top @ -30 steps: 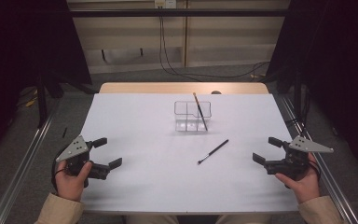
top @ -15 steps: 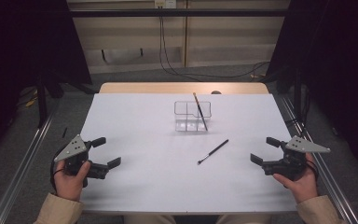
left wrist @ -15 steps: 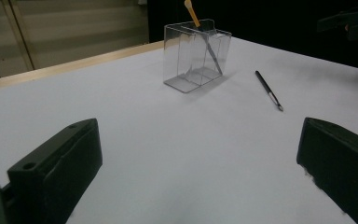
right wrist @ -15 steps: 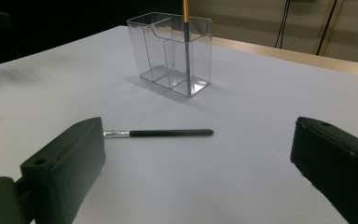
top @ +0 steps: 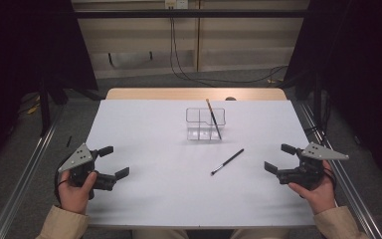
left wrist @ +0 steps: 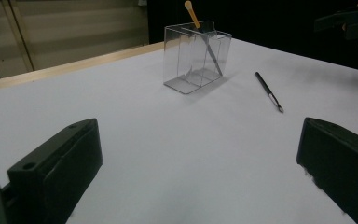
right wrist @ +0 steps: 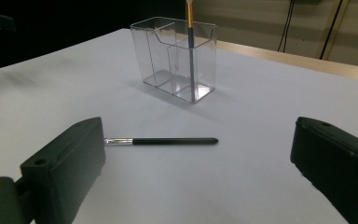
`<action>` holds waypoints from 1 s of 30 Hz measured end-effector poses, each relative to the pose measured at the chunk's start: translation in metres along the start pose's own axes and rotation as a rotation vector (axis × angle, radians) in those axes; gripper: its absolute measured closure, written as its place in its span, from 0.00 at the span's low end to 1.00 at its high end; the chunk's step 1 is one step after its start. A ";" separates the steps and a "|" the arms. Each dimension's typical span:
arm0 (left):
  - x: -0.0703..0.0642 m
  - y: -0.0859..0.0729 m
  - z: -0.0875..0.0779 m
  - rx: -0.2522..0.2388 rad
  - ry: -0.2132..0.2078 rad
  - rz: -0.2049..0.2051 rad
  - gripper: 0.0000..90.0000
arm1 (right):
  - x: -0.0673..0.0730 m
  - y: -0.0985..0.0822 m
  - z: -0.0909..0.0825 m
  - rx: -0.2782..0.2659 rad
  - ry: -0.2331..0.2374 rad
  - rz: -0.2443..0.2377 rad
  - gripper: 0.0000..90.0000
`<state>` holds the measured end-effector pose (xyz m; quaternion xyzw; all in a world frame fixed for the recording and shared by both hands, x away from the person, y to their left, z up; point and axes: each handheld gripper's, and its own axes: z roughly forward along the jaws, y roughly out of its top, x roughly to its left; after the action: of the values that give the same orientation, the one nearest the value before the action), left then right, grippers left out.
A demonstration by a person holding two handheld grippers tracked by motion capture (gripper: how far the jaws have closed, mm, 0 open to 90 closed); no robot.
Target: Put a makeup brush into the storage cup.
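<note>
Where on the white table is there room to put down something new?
Lots of room. The table is bare along its whole left side, from the clear holder over to the left gripper. The near strip between both grippers is bare too. The busy spot is middle-right: the holder with its upright brush, and the black brush lying near the right gripper.

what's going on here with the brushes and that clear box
A person sits at a white table with a gripper in each hand. The left gripper and right gripper both rest near the front corners, jaws open and holding nothing. A clear organizer stands toward the far middle with one yellow-handled brush leaning inside it. A black brush lies loose on the table between the organizer and the right gripper, untouched for now.
</note>
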<state>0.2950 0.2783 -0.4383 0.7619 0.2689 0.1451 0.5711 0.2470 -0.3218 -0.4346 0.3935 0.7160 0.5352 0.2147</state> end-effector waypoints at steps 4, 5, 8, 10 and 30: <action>-0.001 0.002 -0.001 -0.010 0.003 0.001 0.00 | -0.001 0.005 0.005 -0.003 0.008 -0.011 0.03; -0.001 0.001 -0.001 -0.009 0.001 0.004 0.00 | -0.001 0.006 0.006 -0.006 0.007 -0.010 0.03; 0.000 0.000 -0.001 -0.006 0.000 -0.001 0.00 | -0.001 0.010 0.010 -0.006 0.012 -0.009 0.03; 0.001 0.000 -0.001 -0.008 0.004 -0.003 0.00 | -0.001 0.012 0.013 -0.006 0.012 -0.014 0.03; 0.000 -0.001 -0.003 -0.011 0.007 -0.007 0.00 | 0.004 0.027 0.053 -0.004 0.054 -0.029 0.03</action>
<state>0.2929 0.2810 -0.4378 0.7573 0.2729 0.1471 0.5747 0.2923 -0.2841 -0.4268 0.3679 0.7262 0.5438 0.2038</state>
